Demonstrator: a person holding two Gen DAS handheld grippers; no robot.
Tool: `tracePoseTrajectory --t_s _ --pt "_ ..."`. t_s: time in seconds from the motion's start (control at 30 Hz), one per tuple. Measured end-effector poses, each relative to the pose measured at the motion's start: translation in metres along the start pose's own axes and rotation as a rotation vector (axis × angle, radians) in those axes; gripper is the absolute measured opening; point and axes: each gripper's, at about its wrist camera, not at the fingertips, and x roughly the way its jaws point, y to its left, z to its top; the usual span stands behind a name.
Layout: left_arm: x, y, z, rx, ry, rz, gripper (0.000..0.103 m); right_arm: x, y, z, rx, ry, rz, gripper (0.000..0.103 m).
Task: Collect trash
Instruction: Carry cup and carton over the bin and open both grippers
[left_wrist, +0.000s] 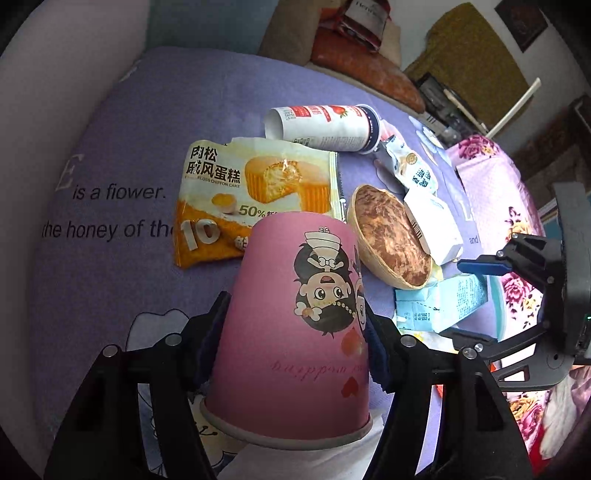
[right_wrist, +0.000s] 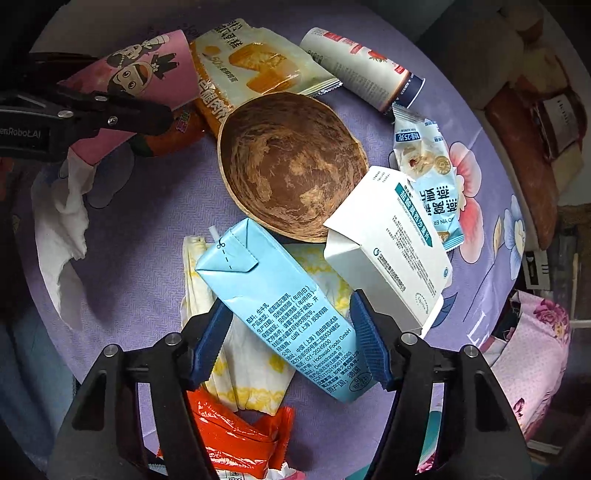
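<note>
My left gripper (left_wrist: 295, 328) is shut on a pink paper cup (left_wrist: 295, 332), held mouth toward the camera over the purple cloth; the cup also shows in the right wrist view (right_wrist: 147, 74). My right gripper (right_wrist: 290, 332) is open, its blue pads on either side of a light blue milk carton (right_wrist: 280, 306) lying on the cloth; I cannot tell if they touch it. The carton also shows in the left wrist view (left_wrist: 443, 302), with the right gripper (left_wrist: 476, 299) beside it. A coconut shell half (right_wrist: 291, 166) lies beyond the carton.
Around the shell lie an orange cake bag (left_wrist: 258, 192), a white drink bottle (left_wrist: 325, 127), a white medicine box (right_wrist: 388, 251), a blue-white snack wrapper (right_wrist: 428, 173), a red wrapper (right_wrist: 232, 435), white tissue (right_wrist: 62, 221) and a yellow-white wrapper (right_wrist: 243, 369).
</note>
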Motion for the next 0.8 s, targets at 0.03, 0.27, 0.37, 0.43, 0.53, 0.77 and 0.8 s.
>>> tracePoseTrajectory --t_s 0.03,0.27,0.37,0.43,0.53,0.77,0.8 --pt "0.001 0.0 -0.001 0.005 0.005 0.008 0.067 0.0 0.003 0.0 -0.015 0.001 -0.004 0.063" --pt "0.01 0.013 -0.012 -0.018 0.039 0.03 0.069 0.012 0.013 0.006 -0.055 0.036 -0.032 0.059" --pt "0.007 0.015 -0.013 -0.016 0.029 0.041 0.068 0.011 0.018 0.004 -0.039 0.023 -0.042 0.047" --pt "0.001 0.014 -0.014 -0.006 0.005 0.07 0.064 0.006 0.017 0.001 0.017 0.001 -0.044 0.043" --pt "-0.014 0.011 -0.011 -0.012 -0.047 0.072 0.063 -0.009 0.009 -0.008 0.131 -0.056 -0.025 0.04" --pt "-0.058 -0.006 0.002 -0.029 -0.189 0.043 0.063 -0.04 -0.017 -0.036 0.378 -0.214 0.099 0.04" --pt "-0.062 -0.012 0.003 -0.02 -0.197 0.034 0.063 -0.045 -0.02 -0.04 0.406 -0.237 0.109 0.04"
